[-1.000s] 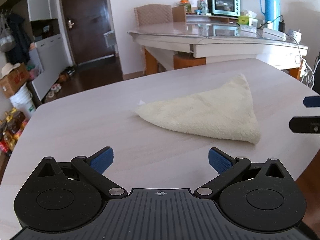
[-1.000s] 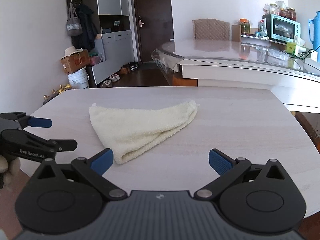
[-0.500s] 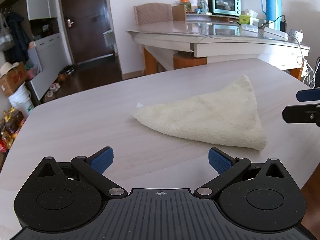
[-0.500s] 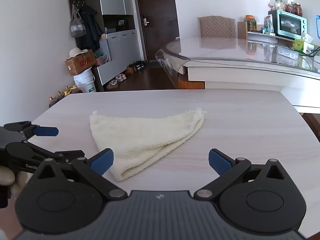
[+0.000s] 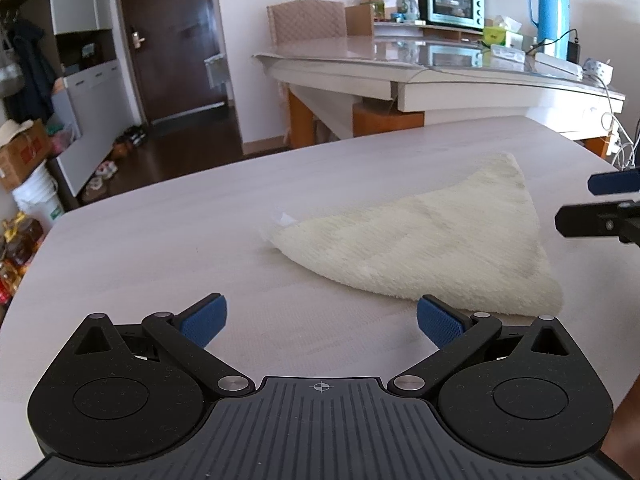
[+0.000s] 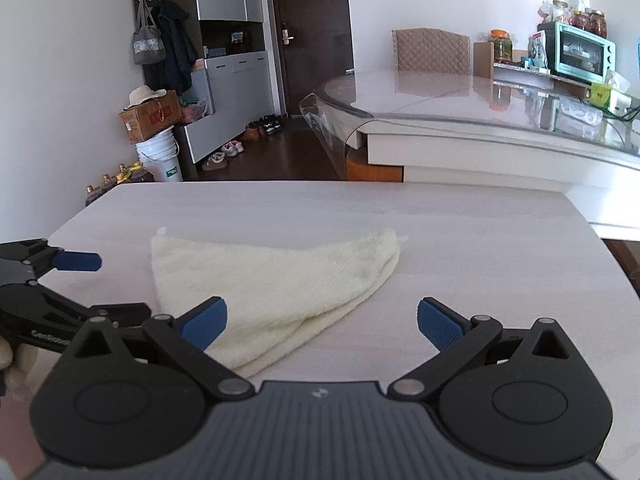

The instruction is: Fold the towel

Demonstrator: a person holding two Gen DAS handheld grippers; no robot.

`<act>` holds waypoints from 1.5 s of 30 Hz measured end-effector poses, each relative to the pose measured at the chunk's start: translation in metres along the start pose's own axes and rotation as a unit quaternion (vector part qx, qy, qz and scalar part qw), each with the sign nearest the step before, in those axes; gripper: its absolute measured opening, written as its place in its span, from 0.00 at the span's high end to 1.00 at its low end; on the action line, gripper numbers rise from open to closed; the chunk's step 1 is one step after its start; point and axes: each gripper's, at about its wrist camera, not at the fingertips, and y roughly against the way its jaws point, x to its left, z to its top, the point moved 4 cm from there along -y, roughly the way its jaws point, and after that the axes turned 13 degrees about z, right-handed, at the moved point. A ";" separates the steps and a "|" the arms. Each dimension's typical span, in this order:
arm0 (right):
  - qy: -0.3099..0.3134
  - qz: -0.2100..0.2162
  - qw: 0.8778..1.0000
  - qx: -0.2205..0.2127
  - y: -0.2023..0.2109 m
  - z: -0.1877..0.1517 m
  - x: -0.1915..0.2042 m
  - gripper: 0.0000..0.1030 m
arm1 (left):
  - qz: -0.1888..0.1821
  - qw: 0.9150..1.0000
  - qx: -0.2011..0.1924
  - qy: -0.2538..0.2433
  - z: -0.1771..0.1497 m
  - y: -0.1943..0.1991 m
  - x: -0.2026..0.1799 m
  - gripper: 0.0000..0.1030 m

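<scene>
A: Nearest the viewer, the left gripper (image 5: pixel 318 320) hangs low over the table (image 5: pixel 140 248) with its blue pads spread wide and nothing between them. Why there?

B: Judged from its aim, it faces the bare wood just short of the towel's near fold, placed to reach a corner. The right gripper (image 6: pixel 322 320) is likewise spread wide and empty, its left pad over the rounded near tip of the towel (image 6: pixel 272 280).

A: And the towel itself?

B: It lies flat on the table between the two grippers, already doubled into a rough triangle: a thick rolled edge along the near side in the left wrist view, a pointed corner (image 5: pixel 506 158) away from the camera. One further fold seems to be what remains.

A: Room for moving?

B: Ample. Bare tabletop surrounds the towel on all sides; the table's edges stand well apart from it. In the right wrist view the left gripper and the hand holding it sit beside the towel's left corner, not touching.

A: Beyond?

B: A glass-topped dining table (image 6: pixel 480 120), then a chair (image 6: pixel 430 52) and a door (image 6: pixel 312 20), all clear of the work.
</scene>
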 end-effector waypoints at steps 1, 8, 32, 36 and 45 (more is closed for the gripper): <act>0.003 -0.003 1.000 -0.001 -0.002 0.003 -0.002 0.01 | 0.000 1.000 0.000 0.000 0.001 -0.001 0.000 0.00; 0.009 -0.011 1.000 -0.001 -0.020 0.022 -0.017 0.15 | 0.006 1.000 -0.010 0.003 0.011 -0.005 0.009 0.00; 0.035 -0.017 0.999 -0.031 -0.025 0.045 -0.027 0.91 | 0.015 1.000 -0.013 0.000 0.031 -0.037 0.020 0.00; 0.041 0.051 0.997 -0.044 -0.003 0.053 0.000 0.91 | 0.046 0.998 -0.029 0.017 0.035 -0.022 0.047 0.00; 0.129 0.252 0.959 0.027 0.014 0.004 0.118 0.91 | 0.101 0.994 -0.021 0.027 0.019 -0.004 0.093 0.00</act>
